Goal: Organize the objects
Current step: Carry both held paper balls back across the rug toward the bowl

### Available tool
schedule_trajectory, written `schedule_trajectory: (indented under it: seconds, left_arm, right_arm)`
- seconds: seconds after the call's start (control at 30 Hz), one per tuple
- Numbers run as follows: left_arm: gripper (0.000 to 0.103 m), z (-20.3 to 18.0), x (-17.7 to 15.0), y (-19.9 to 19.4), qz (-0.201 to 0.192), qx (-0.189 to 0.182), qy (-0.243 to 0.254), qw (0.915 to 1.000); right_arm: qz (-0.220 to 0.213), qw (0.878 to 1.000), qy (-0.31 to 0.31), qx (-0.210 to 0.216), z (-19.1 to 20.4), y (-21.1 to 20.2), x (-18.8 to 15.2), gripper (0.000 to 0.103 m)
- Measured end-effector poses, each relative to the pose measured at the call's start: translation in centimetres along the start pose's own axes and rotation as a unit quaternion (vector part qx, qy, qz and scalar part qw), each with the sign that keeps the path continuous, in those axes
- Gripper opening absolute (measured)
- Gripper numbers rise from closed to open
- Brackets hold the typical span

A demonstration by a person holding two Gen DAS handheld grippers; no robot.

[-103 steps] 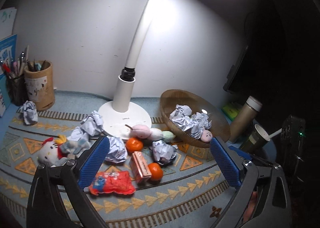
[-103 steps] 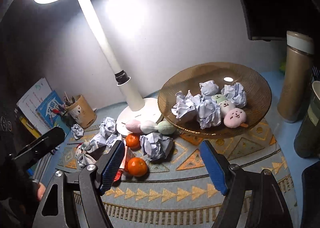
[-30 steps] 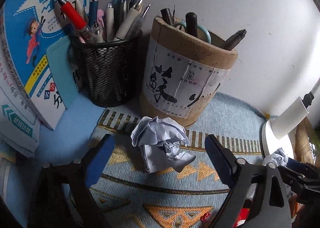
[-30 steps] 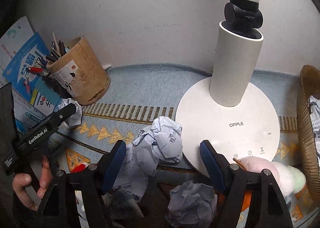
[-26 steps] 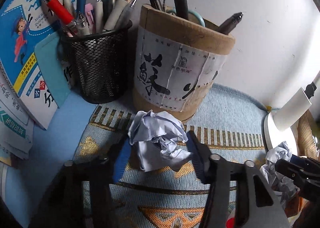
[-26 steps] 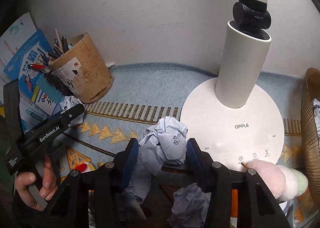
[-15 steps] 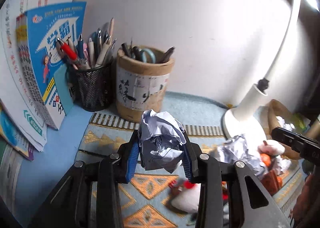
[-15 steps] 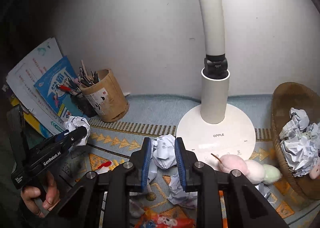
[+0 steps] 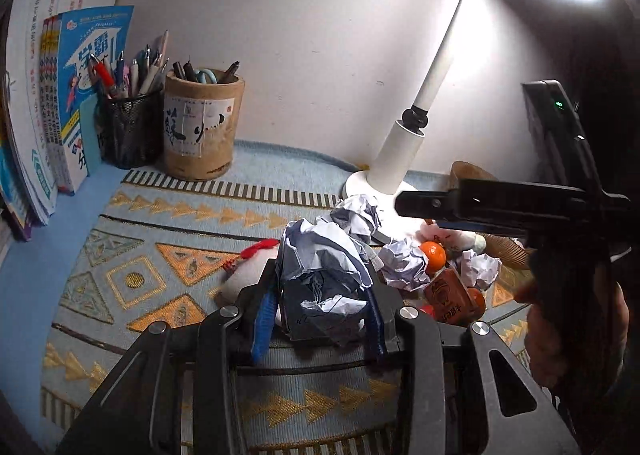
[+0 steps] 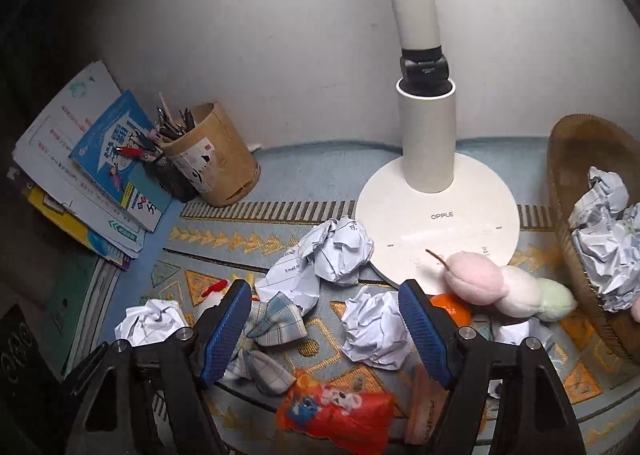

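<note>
L tongs (image 9: 316, 319): clamped on paper ball (image 9: 324, 275), lifted off surface.
R tongs (image 10: 326, 321): wide open, empty.
Basket (image 10: 568, 191): far right, nearer R side.

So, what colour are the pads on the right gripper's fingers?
Blue, with fine ribbing; the pads show best in the right wrist view, where the right gripper stands open.

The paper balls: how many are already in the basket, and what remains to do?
Done: several paper balls lie in the basket. In hand: the left gripper holds one ball; the right gripper is open, holding nothing. Left: at least three loose balls, one by the lamp base, one between the right jaws, one farther right.
</note>
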State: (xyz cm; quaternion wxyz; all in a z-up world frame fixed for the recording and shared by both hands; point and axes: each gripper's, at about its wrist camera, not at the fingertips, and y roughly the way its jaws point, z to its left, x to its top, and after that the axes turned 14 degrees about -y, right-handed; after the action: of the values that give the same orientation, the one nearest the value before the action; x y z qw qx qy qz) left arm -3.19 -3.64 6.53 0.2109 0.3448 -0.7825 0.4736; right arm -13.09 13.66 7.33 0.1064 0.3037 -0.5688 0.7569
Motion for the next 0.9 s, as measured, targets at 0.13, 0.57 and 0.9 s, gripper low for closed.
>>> schedule_trajectory:
  seconds: [0.13,0.57,0.9]
  left_arm:
    - [0.035,0.5,0.0,0.3,0.001,-0.007,0.002,1.0000]
    - [0.035,-1.3,-1.1,-0.1,0.009,-0.014,0.028,0.9995]
    - [0.035,-8.9,-7.2,-0.6,0.049,-0.089,0.042,0.9939]
  right_arm:
    - [0.030,0.999,0.002,-0.017,0.3,4.2,1.9,0.075]
    - [-0.060,0.998,0.023,-0.024,-0.8,-2.9,-0.1,0.033]
    - [-0.055,0.995,0.017,-0.079,-7.7,-12.3,-13.8,0.035]
